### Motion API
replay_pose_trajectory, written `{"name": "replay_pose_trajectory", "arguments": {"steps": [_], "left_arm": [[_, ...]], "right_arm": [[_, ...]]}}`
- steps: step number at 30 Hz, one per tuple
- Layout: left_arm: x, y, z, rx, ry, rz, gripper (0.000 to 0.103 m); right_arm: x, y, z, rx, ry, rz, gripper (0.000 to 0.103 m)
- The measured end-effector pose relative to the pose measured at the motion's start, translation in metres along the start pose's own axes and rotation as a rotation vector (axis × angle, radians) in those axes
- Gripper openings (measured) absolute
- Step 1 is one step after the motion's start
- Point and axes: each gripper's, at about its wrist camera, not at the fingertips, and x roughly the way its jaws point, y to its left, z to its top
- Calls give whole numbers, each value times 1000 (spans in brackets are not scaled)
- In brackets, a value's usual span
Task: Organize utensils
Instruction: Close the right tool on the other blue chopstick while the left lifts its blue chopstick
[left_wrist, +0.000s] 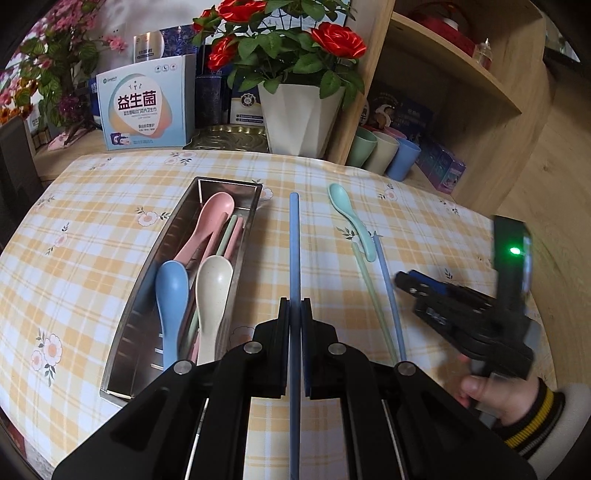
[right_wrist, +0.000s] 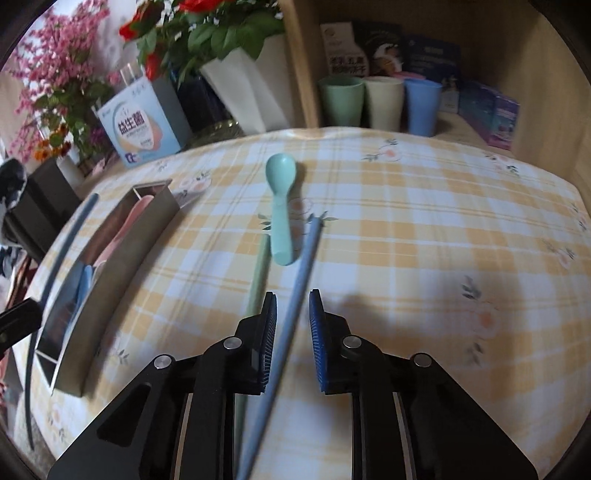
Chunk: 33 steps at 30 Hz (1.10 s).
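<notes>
Here the left gripper (left_wrist: 295, 310) is pinched tight on a blue chopstick (left_wrist: 294, 251), whose long axis runs straight ahead out of the fingers, parallel to the steel tray (left_wrist: 146, 291) lying just to its left on the checked tablecloth (left_wrist: 92, 206). The tray already holds a pink spoon (left_wrist: 210, 221), a blue spoon (left_wrist: 170, 295), a cream spoon (left_wrist: 212, 291) and a few thin sticks. Since stick and tray share the same lengthwise direction, the coming move looks like a plain sideways shift to the left and a lowering, with no turn needed. The right gripper (right_wrist: 293, 306) has its fingers parted to a moderate gap, straddling a second blue chopstick (right_wrist: 295, 291) that lies on the cloth between them, touching neither pad as far as I can tell; its axis leans slightly right of the gripper's own line. A green chopstick (right_wrist: 258, 273) lies just left of it, and a teal spoon (right_wrist: 279, 206) sits ahead between the two sticks' far ends. The right hand is plainly nearer these three loose pieces, which are well apart from the tray.
</notes>
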Motion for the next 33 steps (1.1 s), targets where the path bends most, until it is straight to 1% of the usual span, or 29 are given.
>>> {"name": "replay_pose_trajectory", "arguments": {"steps": [2, 6, 9, 11, 14, 18, 21, 26, 29, 33], "left_arm": [[-1, 1, 0, 2, -1, -4, 6], [1, 4, -2, -2, 2, -19, 6], [3, 8, -3, -23, 12, -31, 6], [3, 9, -3, -24, 19, -35, 6], [2, 11, -4, -16, 21, -38, 6], [0, 15, -5, -36, 26, -48, 6], [-3, 16, -6, -36, 26, -56, 6], [-7, 20, -4, -45, 19, -56, 6], [-11, 23, -3, -61, 15, -61, 6], [-17, 25, 1, -53, 6, -69, 6]], "right_arm": [[8, 1, 2, 7, 12, -17, 17], [25, 3, 2, 12, 76, -61, 16], [25, 7, 2, -21, 82, -79, 16], [25, 9, 2, -27, 85, -91, 14], [25, 9, 2, -9, 89, -95, 12], [24, 10, 1, 2, 102, -100, 7], [22, 10, 1, 45, 118, -112, 6], [7, 14, 1, 86, 76, -97, 6], [-11, 19, 1, 99, 39, -89, 6], [-34, 23, 0, 129, -11, -57, 6]]}}
